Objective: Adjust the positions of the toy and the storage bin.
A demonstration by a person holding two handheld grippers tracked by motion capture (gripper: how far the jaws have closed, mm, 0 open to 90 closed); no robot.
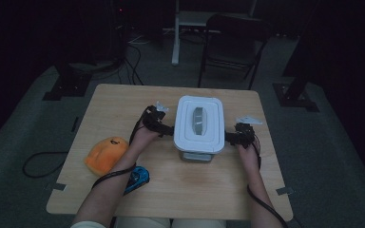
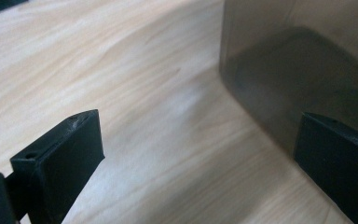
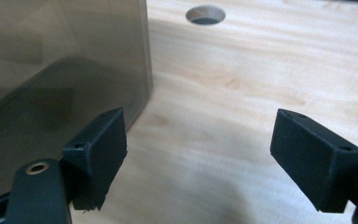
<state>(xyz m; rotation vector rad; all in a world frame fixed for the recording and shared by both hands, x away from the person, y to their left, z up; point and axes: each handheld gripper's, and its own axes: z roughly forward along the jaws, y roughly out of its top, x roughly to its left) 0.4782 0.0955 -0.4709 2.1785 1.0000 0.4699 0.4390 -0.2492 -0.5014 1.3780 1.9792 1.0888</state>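
**Operator:** Fingers [image 2: 60,163] on my left gripper [image 2: 196,158] stand wide apart with nothing clamped between them. The bin [image 2: 303,60] sits just ahead and to one side; one finger overlaps its smoky wall, and I cannot tell whether it touches.

**Checker:** State of the other side?

**Operator:** Fingers [image 3: 98,154] of my right gripper [image 3: 200,158] are also spread wide, gripping nothing. Bare table [image 3: 242,93] lies between them. The bin's corner [image 3: 74,56] is just beside the finger nearest it, and a round hole [image 3: 205,14] in the tabletop lies beyond.

**Checker:** Position from the high view?

**Operator:** The bin [image 1: 199,126] stands between my two grippers, left gripper [image 1: 164,129] at one flank and right gripper [image 1: 230,137] at the other, both close against its lower body under the lid rim.

**Checker:** Obstructions?

**Operator:** Nothing lies between fingers and bin. An orange plush toy [image 1: 105,154] and a blue object [image 1: 138,178] lie behind my left hand, well apart from the bin.

**Checker:** Appearance of the bin?

**Operator:** Translucent grey body, rectangular, rounded corners; white lid [image 1: 190,137] seated on top with a grey handle [image 1: 198,120] recessed in its middle.
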